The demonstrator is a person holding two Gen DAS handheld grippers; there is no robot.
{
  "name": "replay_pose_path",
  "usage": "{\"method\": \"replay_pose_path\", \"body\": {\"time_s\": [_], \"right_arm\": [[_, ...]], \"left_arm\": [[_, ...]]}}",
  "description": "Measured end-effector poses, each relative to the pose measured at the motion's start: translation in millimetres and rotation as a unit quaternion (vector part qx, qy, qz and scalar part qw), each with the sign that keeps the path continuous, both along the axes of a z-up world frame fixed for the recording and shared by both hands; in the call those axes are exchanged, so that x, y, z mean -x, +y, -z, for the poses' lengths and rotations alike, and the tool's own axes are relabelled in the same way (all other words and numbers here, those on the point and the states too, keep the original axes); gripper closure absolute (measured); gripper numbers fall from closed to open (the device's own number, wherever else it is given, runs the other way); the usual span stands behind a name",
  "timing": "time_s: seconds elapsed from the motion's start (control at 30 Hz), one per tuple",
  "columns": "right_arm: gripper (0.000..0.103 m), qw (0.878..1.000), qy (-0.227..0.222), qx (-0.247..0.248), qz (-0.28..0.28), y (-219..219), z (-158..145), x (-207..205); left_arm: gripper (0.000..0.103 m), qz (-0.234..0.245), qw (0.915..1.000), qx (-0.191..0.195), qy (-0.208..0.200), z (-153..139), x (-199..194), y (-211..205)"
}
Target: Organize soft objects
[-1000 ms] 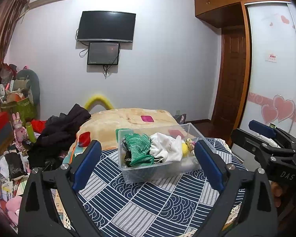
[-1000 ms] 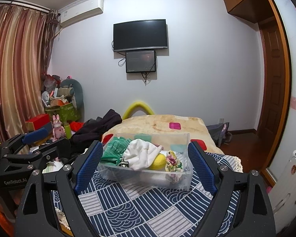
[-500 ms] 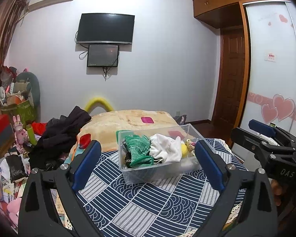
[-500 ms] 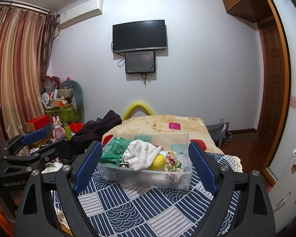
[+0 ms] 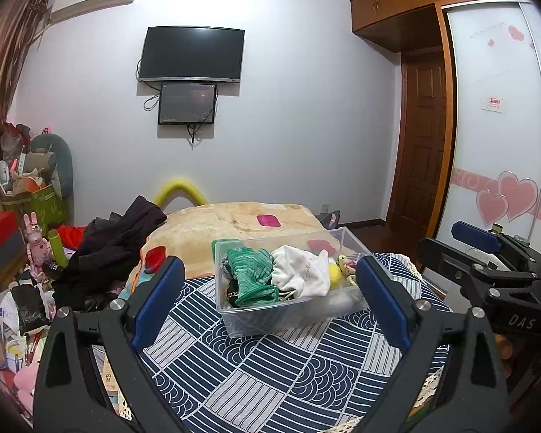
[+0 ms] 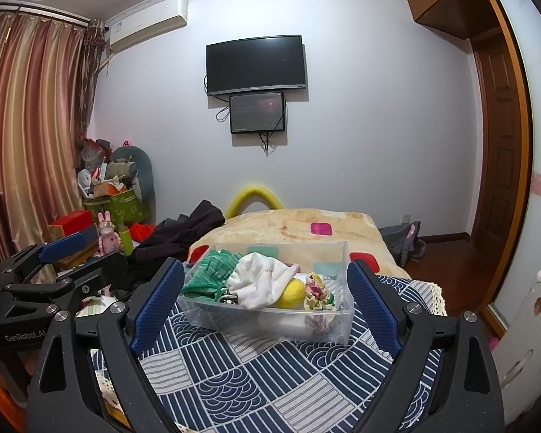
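Note:
A clear plastic bin (image 5: 234,319) (image 6: 337,319) stands on a blue-and-white patterned cloth (image 5: 270,371) (image 6: 256,379). In it lie a green knit cloth (image 5: 250,274) (image 6: 212,270), a white cloth (image 5: 299,270) (image 6: 259,281), a yellow soft ball (image 5: 334,272) (image 6: 293,293) and a floral fabric piece (image 6: 317,292). My left gripper (image 5: 268,299) is open and empty, held in front of the bin. My right gripper (image 6: 265,305) is open and empty, also in front of the bin. Each gripper shows at the edge of the other's view.
Behind the bin lies a beige blanket (image 5: 234,220) with dark clothes (image 5: 115,245) heaped at its left. Cluttered boxes and toys (image 5: 25,223) fill the left side. A wooden door (image 5: 422,144) and a sliding wardrobe (image 5: 497,126) stand at the right.
Both views shift very slightly; the grippers stay open and the bin's contents have not moved.

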State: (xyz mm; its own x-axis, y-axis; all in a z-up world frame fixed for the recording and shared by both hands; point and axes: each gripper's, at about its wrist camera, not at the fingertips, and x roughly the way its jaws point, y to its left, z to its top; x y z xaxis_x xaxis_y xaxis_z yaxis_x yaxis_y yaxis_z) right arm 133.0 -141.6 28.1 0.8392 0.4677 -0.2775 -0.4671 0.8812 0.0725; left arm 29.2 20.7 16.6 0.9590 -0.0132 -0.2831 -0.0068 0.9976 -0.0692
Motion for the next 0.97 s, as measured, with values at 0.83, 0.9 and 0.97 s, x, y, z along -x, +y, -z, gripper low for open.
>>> {"method": "replay_pose_path", "body": {"time_s": [0.83, 0.9, 0.97], "right_arm": [[0.012, 1.0, 0.0, 0.003, 0.003, 1.1, 1.4, 3.2], [0.012, 1.0, 0.0, 0.003, 0.003, 1.2, 1.2, 3.3], [0.012, 1.0, 0.0, 0.003, 0.004, 1.2, 1.3, 3.2]], "left_arm": [[0.006, 0.009, 0.9999, -0.005, -0.008, -1.2, 5.1, -1.9], [0.006, 0.009, 0.9999, -0.007, -0.01, -1.7, 5.9, -3.7], [0.006, 0.009, 0.9999, -0.008, -0.011, -1.7, 6.3, -3.4]]}}
